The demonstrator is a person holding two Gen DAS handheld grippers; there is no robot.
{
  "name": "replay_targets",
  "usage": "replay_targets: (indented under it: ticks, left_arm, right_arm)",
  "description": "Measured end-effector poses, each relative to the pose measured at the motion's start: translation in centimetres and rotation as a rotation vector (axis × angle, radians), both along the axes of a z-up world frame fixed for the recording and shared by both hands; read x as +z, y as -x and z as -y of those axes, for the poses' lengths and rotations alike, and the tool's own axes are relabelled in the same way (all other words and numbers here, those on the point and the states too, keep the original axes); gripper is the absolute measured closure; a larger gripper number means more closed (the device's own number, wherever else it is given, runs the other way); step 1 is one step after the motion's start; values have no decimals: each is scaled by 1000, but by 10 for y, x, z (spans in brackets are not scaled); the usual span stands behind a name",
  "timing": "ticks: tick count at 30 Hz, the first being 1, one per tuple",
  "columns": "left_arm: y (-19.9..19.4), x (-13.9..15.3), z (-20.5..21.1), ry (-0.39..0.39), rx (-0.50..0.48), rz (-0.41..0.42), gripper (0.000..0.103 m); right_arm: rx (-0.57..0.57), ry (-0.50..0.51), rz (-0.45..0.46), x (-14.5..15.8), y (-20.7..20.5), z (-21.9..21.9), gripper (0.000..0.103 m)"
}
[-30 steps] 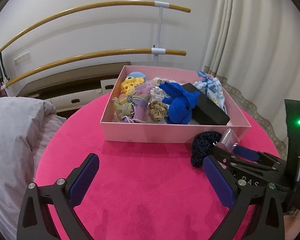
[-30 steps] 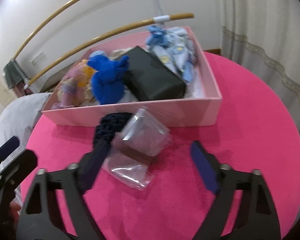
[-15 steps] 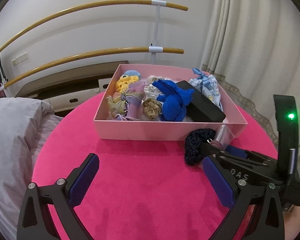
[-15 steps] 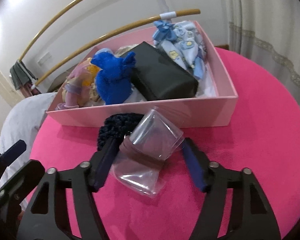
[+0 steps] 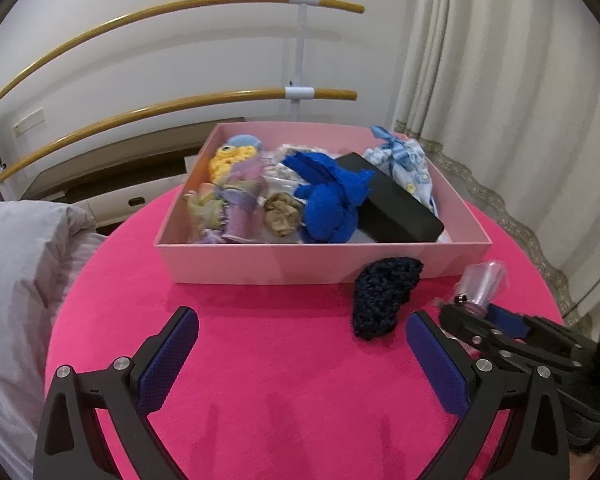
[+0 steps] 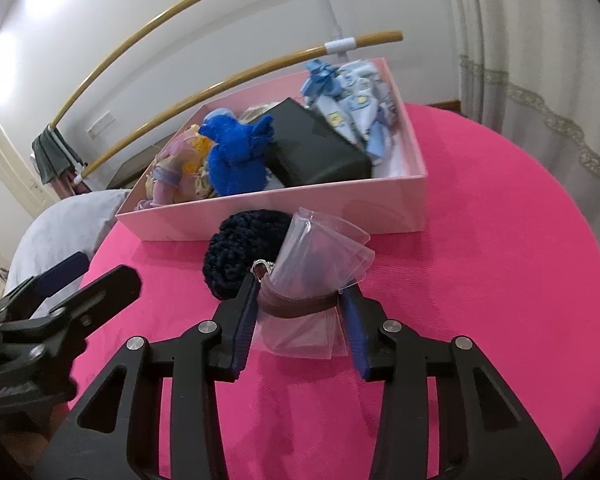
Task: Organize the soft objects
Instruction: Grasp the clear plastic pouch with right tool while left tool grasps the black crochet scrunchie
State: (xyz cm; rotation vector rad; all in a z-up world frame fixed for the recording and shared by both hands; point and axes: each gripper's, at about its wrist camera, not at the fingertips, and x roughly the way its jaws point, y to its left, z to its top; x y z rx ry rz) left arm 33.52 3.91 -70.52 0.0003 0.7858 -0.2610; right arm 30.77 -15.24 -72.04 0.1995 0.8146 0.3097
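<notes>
A pink box point(image 5: 260, 264) point(image 6: 340, 204) on the pink round table holds several soft items: a blue plush point(image 5: 332, 200) point(image 6: 236, 156), a yellow crochet toy point(image 5: 228, 158), fabric flowers, a light-blue cloth bundle point(image 5: 404, 164) point(image 6: 352, 100) and a black case point(image 5: 396, 212) point(image 6: 316, 152). A dark navy knitted piece point(image 5: 384, 292) point(image 6: 244, 248) lies in front of the box. My right gripper point(image 6: 300, 304) point(image 5: 484, 316) is shut on a clear plastic bag with a brown band point(image 6: 312, 280) point(image 5: 480, 280). My left gripper point(image 5: 300, 348) point(image 6: 80, 280) is open and empty, above the table.
Two wooden barre rails point(image 5: 180, 108) run along the wall behind. A grey-white duvet point(image 5: 16, 280) lies left of the table. A curtain point(image 5: 500, 80) hangs at the right. The table edge point(image 6: 580, 240) curves round close on the right.
My right gripper closed from wide open onto the clear bag with the brown band. My left gripper drew back a little from the box.
</notes>
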Motion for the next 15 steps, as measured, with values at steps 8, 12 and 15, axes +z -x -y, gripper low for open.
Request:
replay_targets:
  ticks: [8, 12, 15]
  left_arm:
    - [-23, -18, 31, -28, -42, -26, 0]
    - [-37, -30, 43, -51, -50, -39, 3]
    - [-50, -42, 52, -58, -57, -74, 17]
  right_arm:
    - [-44, 7, 5, 7, 5, 19, 66]
    - [-65, 1, 3, 6, 6, 29, 66]
    - [-76, -3, 6, 6, 6, 34, 66]
